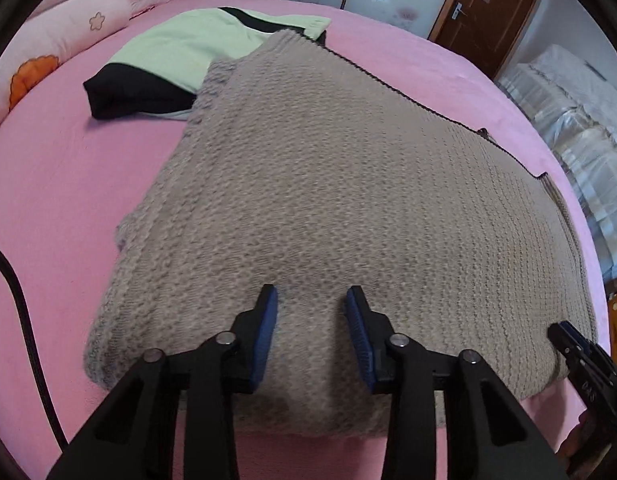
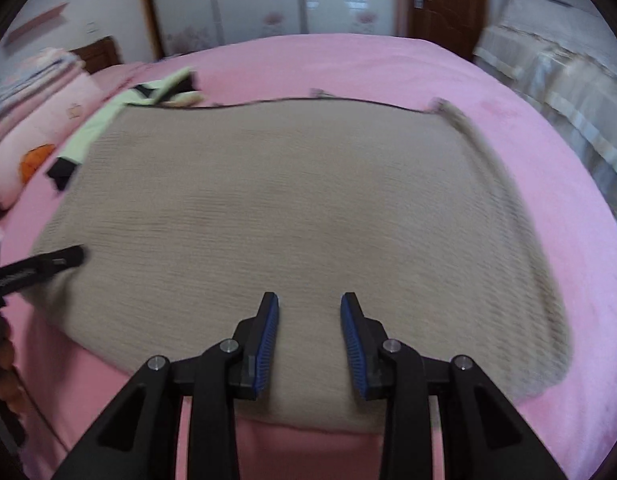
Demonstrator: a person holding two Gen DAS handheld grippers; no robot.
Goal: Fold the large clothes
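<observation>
Left wrist view first: at the far left edge of the taupe chunky-knit sweater point(image 1: 328, 200) we see a black cable point(image 1: 20, 288) trailing over the pink fleece bed cover point(image 1: 56, 168), cut off by the lens rim. The sweater lies spread flat on the bed, its near hem at the bed's front edge. Beyond the sweater's far left corner sits a folded pale green and black garment point(image 1: 168, 56), partly covered by the knit. Our left gripper point(image 1: 311, 332) hovers over the sweater's near hem with its blue-padded jaws well apart and nothing between them. At the sweater's near right corner the right gripper point(image 1: 568, 334) pokes in, mostly cut off, so we cannot read its jaws from here.

Right wrist view is blurred, and the knit texture is hard to make out. Left of the sweater point(image 2: 288, 208) we see the left gripper's tip point(image 2: 74, 256) at the near left corner, then the green garment point(image 2: 100, 124) beyond. Our right gripper point(image 2: 309, 332) sits above the sweater's near hem, jaws spread wide, holding nothing. A dark trim line point(image 2: 308, 101) runs along the sweater's far edge.
</observation>
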